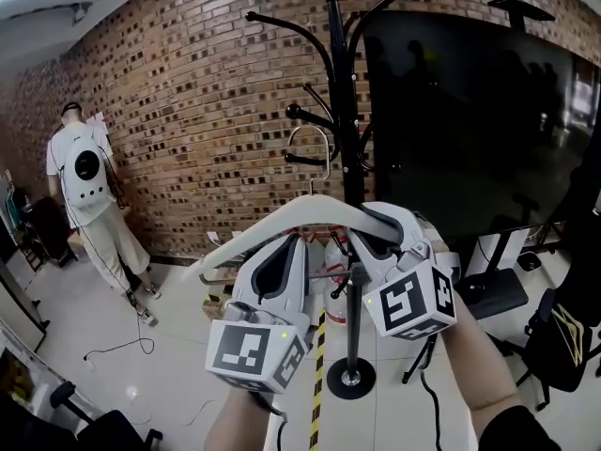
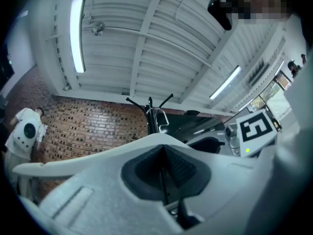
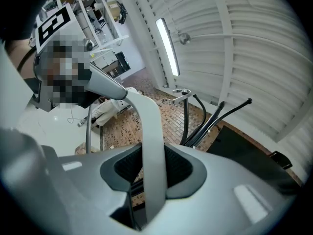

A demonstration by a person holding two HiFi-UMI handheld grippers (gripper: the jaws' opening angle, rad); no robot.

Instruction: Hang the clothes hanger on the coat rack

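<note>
Both my grippers hold a pale grey clothes hanger (image 1: 272, 225) in front of the black coat rack (image 1: 343, 101). Its metal hook (image 1: 316, 148) stands just left of the rack's pole, beside a low branch. My right gripper (image 1: 385, 225) is shut on the hanger's right arm; in the right gripper view that arm (image 3: 151, 141) runs as a wide band between the pads of the right gripper (image 3: 152, 173). My left gripper (image 1: 289, 242) sits under the left arm. In the left gripper view its pads (image 2: 181, 166) meet on a thin dark rod, with the hanger's arm (image 2: 73, 161) across the tips.
A person in white (image 1: 86, 191) stands by the brick wall at the far left. A large dark screen (image 1: 470, 120) fills the right behind the rack. The rack's round base (image 1: 351, 380) rests on the tiled floor beside black-and-yellow tape (image 1: 317, 388). A dark chair (image 1: 563, 341) stands at the right edge.
</note>
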